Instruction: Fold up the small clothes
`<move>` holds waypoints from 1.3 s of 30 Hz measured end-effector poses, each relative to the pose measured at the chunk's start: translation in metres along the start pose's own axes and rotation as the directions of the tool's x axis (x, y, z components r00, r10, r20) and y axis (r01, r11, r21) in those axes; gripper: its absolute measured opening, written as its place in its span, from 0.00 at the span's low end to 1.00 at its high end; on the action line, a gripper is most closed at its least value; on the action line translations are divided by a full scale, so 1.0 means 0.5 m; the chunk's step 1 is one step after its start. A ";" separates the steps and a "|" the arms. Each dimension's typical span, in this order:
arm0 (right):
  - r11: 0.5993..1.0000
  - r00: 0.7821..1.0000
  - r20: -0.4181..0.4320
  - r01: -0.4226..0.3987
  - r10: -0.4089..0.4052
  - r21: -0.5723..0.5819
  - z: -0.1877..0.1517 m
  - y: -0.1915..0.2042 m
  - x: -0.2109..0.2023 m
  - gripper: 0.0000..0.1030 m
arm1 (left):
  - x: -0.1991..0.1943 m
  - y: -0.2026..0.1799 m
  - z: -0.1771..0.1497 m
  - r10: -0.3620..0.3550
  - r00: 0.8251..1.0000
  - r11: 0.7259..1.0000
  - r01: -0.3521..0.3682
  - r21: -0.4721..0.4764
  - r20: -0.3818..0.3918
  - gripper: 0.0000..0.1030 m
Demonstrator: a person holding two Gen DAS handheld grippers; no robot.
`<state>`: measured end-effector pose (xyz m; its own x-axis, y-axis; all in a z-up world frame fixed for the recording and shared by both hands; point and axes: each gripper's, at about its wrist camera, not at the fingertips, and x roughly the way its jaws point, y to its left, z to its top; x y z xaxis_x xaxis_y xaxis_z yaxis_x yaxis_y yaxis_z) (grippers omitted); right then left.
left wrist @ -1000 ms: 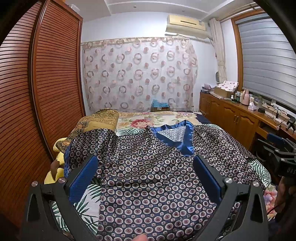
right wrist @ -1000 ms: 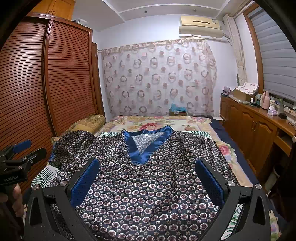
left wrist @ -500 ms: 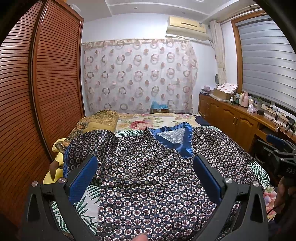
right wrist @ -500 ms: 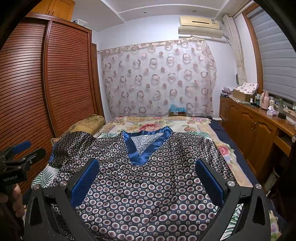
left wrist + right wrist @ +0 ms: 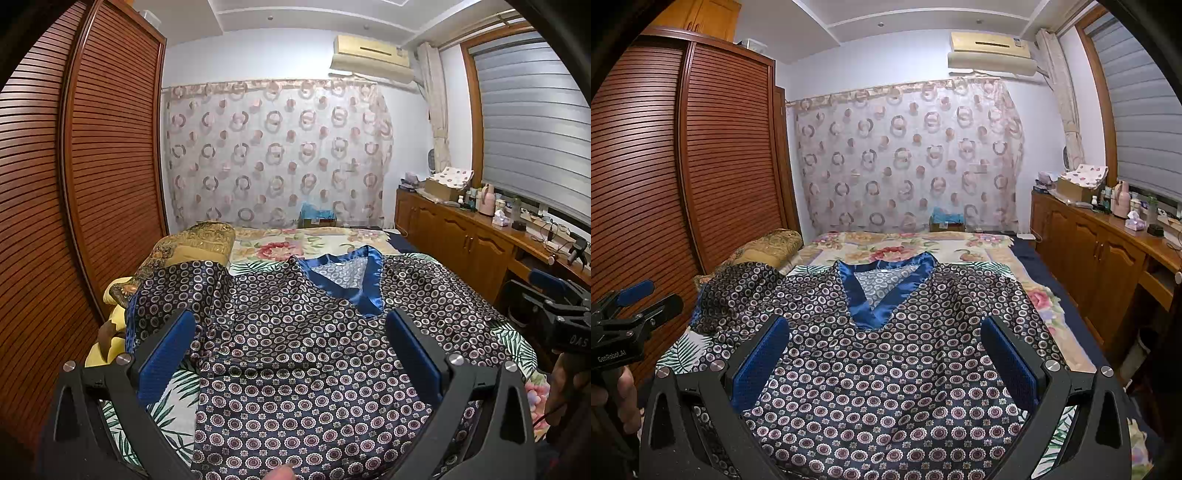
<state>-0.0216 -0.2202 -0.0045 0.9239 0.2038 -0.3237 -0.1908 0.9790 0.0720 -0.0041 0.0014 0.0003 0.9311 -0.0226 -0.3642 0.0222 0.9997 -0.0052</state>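
Observation:
A dark blue satin top (image 5: 303,354) with a circle print and a shiny blue V-neck (image 5: 354,280) lies spread flat, front up, on the bed. Its left sleeve (image 5: 173,291) is rumpled against a pillow. My left gripper (image 5: 291,354) is open and empty, held above the top's lower left part. My right gripper (image 5: 886,358) is open and empty above the top (image 5: 897,369), pointing at the neckline (image 5: 882,291). The left gripper also shows in the right wrist view (image 5: 631,314). The right gripper also shows in the left wrist view (image 5: 554,310).
The bed has a floral sheet (image 5: 905,251). A gold pillow (image 5: 195,243) lies at the bed's left. A slatted wooden wardrobe (image 5: 92,184) stands at the left. A wooden sideboard (image 5: 1108,258) with bottles and boxes runs along the right. A curtain (image 5: 905,158) hangs behind.
Both grippers have stayed nearly still; the views have shifted only slightly. The top has not moved.

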 end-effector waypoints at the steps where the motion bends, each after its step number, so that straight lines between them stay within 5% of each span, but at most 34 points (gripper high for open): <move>1: 1.000 1.000 0.000 0.000 0.000 -0.001 0.000 0.000 0.000 1.00 | -0.001 0.000 0.001 0.000 1.000 1.000 0.000 0.000 0.001 1.00; 39: 1.000 1.000 0.002 -0.015 0.015 0.005 0.000 -0.004 0.010 1.00 | -0.001 0.009 -0.001 -0.001 1.000 1.000 0.001 -0.006 0.000 1.00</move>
<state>-0.0164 -0.2209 -0.0062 0.9216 0.2189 -0.3206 -0.2033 0.9757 0.0819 -0.0048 0.0059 0.0002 0.9310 -0.0241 -0.3641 0.0214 0.9997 -0.0113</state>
